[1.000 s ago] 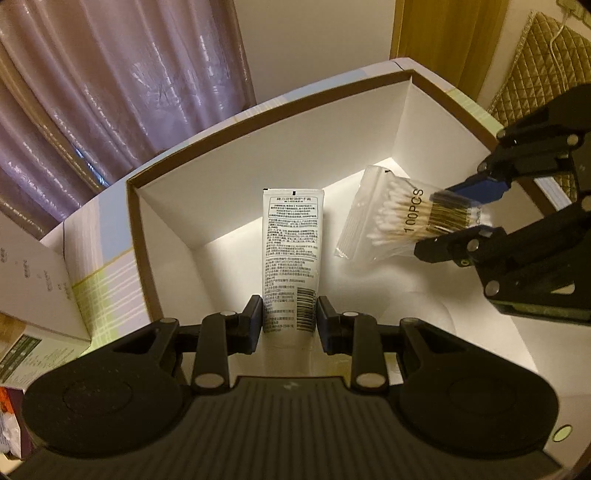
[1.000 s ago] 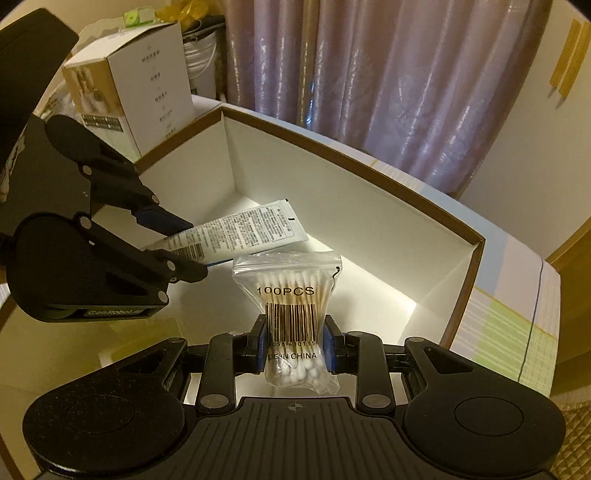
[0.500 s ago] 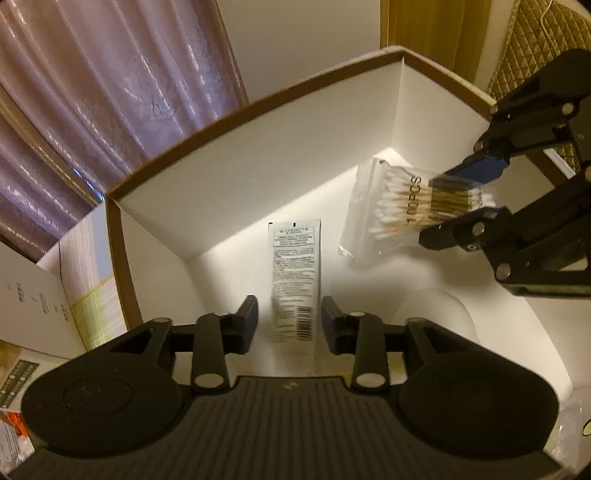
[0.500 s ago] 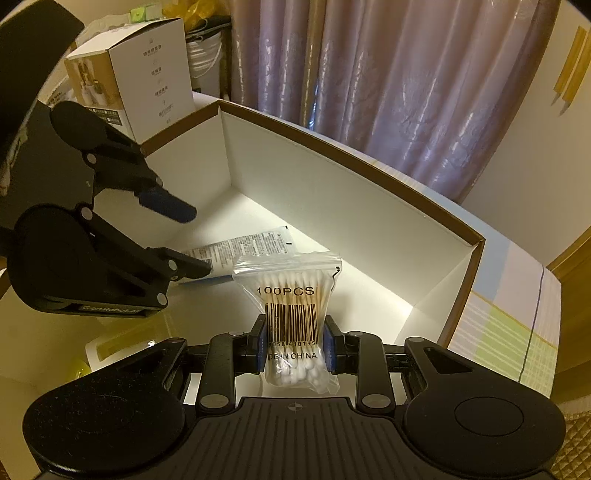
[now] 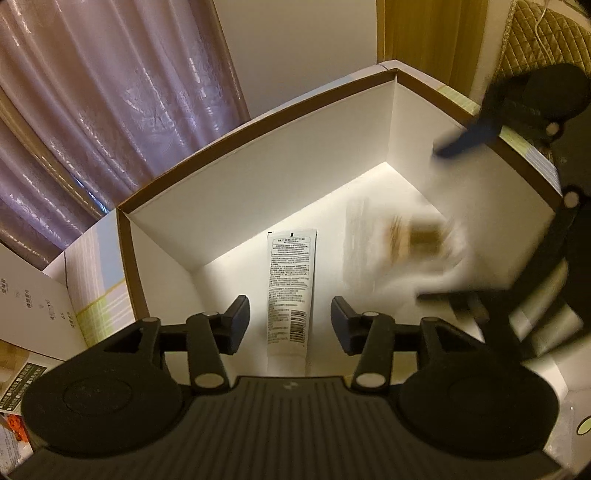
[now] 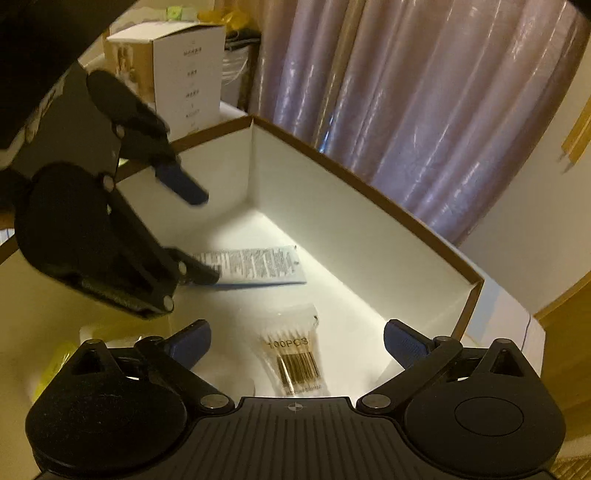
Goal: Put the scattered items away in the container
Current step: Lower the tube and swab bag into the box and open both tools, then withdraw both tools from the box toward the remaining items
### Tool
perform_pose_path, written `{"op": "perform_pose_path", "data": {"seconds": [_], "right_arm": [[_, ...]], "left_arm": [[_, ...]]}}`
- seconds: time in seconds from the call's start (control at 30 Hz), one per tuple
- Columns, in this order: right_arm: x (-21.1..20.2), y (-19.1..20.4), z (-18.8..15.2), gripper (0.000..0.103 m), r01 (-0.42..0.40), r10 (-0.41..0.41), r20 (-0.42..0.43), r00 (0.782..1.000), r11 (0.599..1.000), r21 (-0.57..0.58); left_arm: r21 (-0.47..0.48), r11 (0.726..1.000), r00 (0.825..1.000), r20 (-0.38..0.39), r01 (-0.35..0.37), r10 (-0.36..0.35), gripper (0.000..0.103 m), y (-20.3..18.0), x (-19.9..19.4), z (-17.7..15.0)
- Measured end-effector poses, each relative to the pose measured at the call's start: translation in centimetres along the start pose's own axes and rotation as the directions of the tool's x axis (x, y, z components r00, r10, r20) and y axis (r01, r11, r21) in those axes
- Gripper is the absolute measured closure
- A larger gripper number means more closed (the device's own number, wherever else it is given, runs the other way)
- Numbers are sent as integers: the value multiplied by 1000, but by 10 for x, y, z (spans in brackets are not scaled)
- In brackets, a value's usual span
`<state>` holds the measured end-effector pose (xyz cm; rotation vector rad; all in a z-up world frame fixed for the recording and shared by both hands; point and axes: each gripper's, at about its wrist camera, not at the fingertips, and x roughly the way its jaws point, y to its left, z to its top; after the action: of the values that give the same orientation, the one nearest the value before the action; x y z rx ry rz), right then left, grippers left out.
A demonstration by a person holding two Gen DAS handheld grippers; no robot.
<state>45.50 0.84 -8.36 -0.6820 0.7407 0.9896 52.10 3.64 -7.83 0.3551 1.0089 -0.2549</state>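
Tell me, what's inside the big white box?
A tube lies flat on the box floor, with a bag of cotton swabs beside it. The hand-held grippers hide the near corners, so more could be there.

A mauve curtain [image 5: 110, 110] with a glossy, patterned sheen hangs in heavy folds and fills most of the backdrop. To its right in the left wrist view runs a strip of plain cream wall [image 5: 306, 48], then a golden-yellow drape [image 5: 428, 33]. Beyond that drape sits a quilted tan panel [image 5: 535, 40] with a thin white cord across it. Left of the curtain in the right wrist view stands a white printed carton [image 6: 188, 77]. Warm, dim yellowish light colours everything.
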Motion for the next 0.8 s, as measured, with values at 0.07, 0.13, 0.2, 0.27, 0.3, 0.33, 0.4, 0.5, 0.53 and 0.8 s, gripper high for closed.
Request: {"op": "perform_pose_path", "data": {"seconds": [0.07,0.13,0.2,0.27,0.3,0.33,0.4,0.5,0.53,0.8], "right_arm": [[-2,0,-1,0,-5,5,-1,1000,1000,-1],[-6,1,-3,0,-11,11,-4,1000,1000,1],[-10,2,-4,0,-27,27,-15,1000,1000,4],[-15,5,-6,0,-34,34,-18,999,999,0],[-17,7,-7,0,-35,35,-19,999,999,1],[-19,8,-7,0,-38,38,-20,999,999,5],[-26,10,-10,0,-51,51,-19,999,998,21],[-35,12,-12,0,-64,65,-16,998,996,56],[-38,12,-13,0,-66,68,-15,998,995,68],[-64,15,-25,0,-66,62,29,998,982,177]], "left_arm": [[-7,1000,1000,5,-12,12,44,2,-2,0],[-17,1000,1000,2,-17,17,44,5,-4,-1],[-27,1000,1000,1,-15,15,44,7,-8,-3],[-22,1000,1000,-1,-17,17,44,6,-12,-6],[-16,1000,1000,-1,-20,20,43,5,-13,-8],[-13,1000,1000,-1,-21,21,41,4,-15,-9],[-14,1000,1000,-1,-20,20,38,2,-19,-10],[-14,1000,1000,6,-17,17,34,-2,-26,-13],[-11,1000,1000,8,-18,18,32,-3,-28,-13],[-23,1000,999,35,-17,18,11,-12,-53,-17]]}}
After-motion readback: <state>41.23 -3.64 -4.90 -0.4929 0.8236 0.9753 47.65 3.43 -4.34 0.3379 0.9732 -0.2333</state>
